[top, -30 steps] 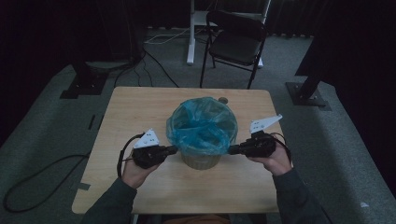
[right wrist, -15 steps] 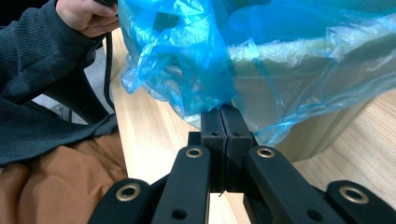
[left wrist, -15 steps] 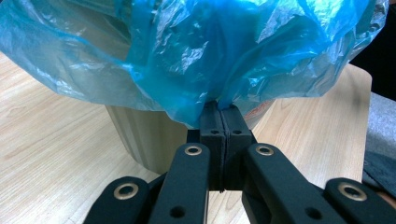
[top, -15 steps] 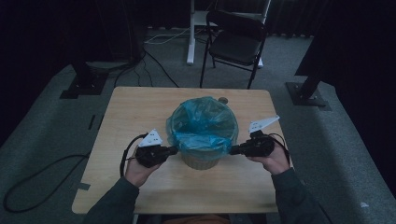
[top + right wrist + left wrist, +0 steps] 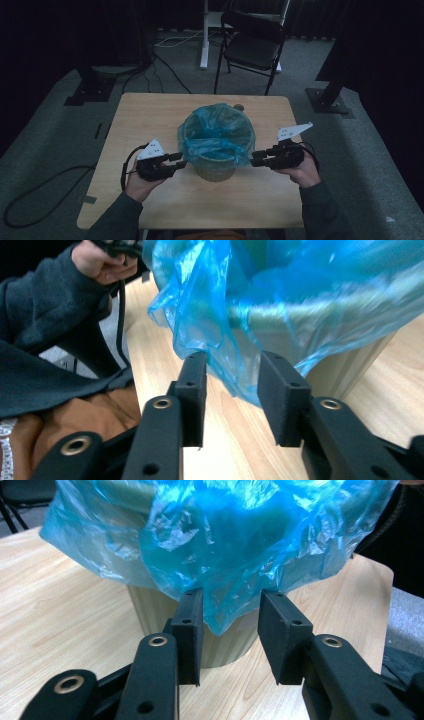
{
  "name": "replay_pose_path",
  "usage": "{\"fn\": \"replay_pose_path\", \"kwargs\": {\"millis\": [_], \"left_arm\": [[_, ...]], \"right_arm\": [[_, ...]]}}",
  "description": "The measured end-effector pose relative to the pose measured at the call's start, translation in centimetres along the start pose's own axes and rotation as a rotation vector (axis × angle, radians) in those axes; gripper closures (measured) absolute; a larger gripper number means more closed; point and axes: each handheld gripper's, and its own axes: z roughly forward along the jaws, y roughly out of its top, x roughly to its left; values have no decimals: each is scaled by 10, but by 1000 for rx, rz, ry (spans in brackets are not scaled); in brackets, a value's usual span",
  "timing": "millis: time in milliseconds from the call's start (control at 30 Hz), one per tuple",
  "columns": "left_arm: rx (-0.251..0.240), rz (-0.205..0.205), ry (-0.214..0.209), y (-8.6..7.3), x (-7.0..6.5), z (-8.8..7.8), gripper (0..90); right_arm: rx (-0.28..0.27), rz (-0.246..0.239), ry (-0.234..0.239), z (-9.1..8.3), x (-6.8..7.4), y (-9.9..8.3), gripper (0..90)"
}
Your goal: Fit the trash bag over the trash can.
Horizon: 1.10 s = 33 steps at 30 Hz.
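At the middle of the wooden worktop (image 5: 150,125) stands one pale bin (image 5: 215,171), lined with one blue plastic bag (image 5: 216,132) whose edge is folded out over the rim and hangs down the outside. Two grippers flank it, one on each side, each held in one hand. The left gripper (image 5: 178,161) lies level on the bin's left, pointing at the hanging edge of the bag; its jaws have just been opening and now stand apart. In the left gripper view the bag's lower edge dips down between the two black pads (image 5: 190,630), and neither pad presses on the film. The right gripper (image 5: 256,159) lies level on the bin's right, pointing inward; its jaws too have just been opening and stand apart. In the right gripper view a fold of the blue film hangs between its two pads (image 5: 276,390), loose and unpinched. Behind the bin a small round thing (image 5: 239,106) lies on the worktop, too dim to make out. One dark folding chair (image 5: 252,45) stands on the floor beyond the worktop.
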Motion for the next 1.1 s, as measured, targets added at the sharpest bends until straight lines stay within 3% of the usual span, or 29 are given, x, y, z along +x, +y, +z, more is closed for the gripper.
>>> {"fn": "replay_pose_path", "kwargs": {"millis": [233,367,567,733,967,1100], "left_arm": [[-84,-19,-12,8,3,-20,575],[-111,-12,-4,19,8,-23,556],[-149,-10,-41,36,17,-23,513],[-131,-10,-68,40,21,-18,503],[-84,-7,-106,33,14,-7,640],[-46,12,-119,29,10,-2,726]], "right_arm": [[-44,-8,-1,-9,2,9,553],[-39,-16,8,-6,3,15,540],[-34,-31,30,2,6,24,529],[-32,-35,37,7,6,27,516],[-40,-41,65,11,8,27,514],[-45,-46,102,10,11,27,573]]}}
